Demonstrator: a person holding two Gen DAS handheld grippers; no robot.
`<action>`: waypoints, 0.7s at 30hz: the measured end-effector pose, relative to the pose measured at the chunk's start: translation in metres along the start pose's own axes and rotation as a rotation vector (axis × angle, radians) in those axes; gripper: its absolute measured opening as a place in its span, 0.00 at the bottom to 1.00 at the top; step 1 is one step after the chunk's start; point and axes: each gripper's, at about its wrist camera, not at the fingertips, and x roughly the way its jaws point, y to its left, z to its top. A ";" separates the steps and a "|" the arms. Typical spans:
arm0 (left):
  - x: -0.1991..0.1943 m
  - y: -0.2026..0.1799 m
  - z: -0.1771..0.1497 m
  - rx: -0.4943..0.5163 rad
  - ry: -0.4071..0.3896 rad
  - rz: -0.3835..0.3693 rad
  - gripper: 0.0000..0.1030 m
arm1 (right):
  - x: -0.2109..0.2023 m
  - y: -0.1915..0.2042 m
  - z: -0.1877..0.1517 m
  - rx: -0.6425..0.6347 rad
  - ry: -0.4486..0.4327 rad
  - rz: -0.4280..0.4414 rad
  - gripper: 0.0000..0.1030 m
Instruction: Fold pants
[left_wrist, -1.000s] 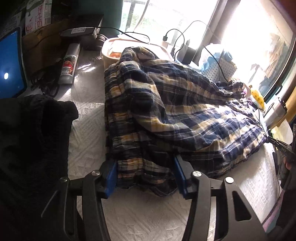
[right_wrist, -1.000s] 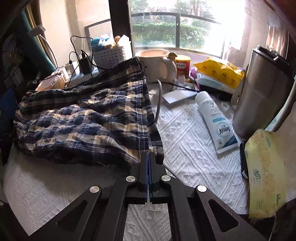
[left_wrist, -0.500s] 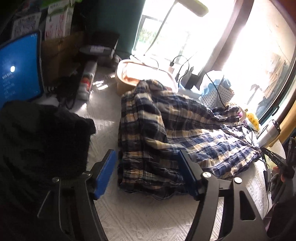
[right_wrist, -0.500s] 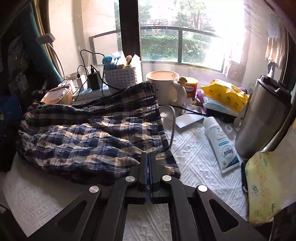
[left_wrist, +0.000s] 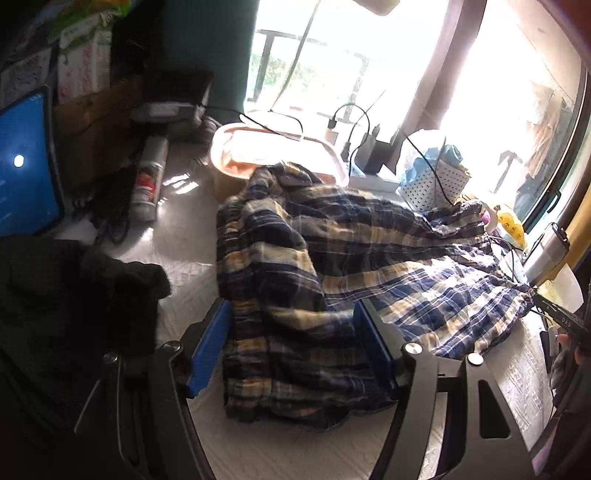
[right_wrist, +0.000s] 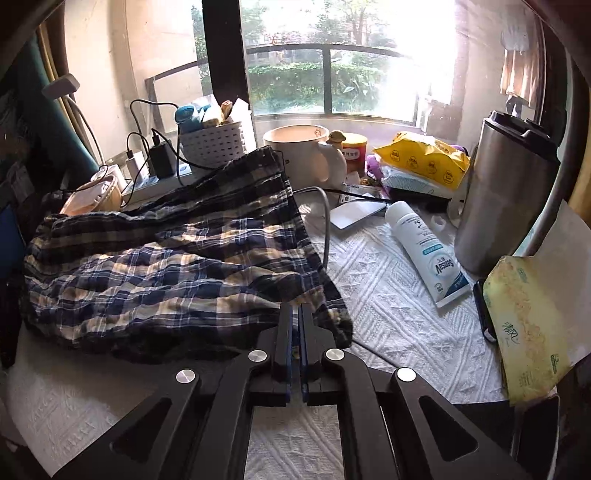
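Note:
The plaid pants (left_wrist: 332, 280), navy, yellow and white, lie rumpled and partly folded across the white textured table cover (left_wrist: 295, 450). They also show in the right wrist view (right_wrist: 177, 266). My left gripper (left_wrist: 291, 332) is open, its blue pads (left_wrist: 207, 350) on either side of the near end of the pants, not closed on them. My right gripper (right_wrist: 296, 314) is shut on the near corner edge of the pants.
A black garment (left_wrist: 66, 314) lies at the left, with a blue screen (left_wrist: 26, 166) behind. A steel tumbler (right_wrist: 502, 192), lotion tube (right_wrist: 424, 251), tissue pack (right_wrist: 524, 332), white kettle (right_wrist: 306, 155), basket (right_wrist: 214, 140), chargers and cables crowd the back and right.
My left gripper has drawn back and opened wider around the pants' near end. My right gripper, still shut on the cloth, has pulled back and lifted a little.

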 end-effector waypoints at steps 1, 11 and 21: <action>0.007 0.005 -0.001 -0.024 0.021 0.000 0.67 | 0.001 0.001 -0.001 0.021 -0.003 0.009 0.04; 0.024 0.017 -0.020 -0.093 0.111 -0.012 0.67 | 0.014 -0.027 -0.008 0.136 0.030 -0.003 1.00; -0.016 0.017 -0.033 -0.159 0.089 -0.075 0.67 | 0.031 -0.027 -0.024 0.265 0.062 0.112 1.00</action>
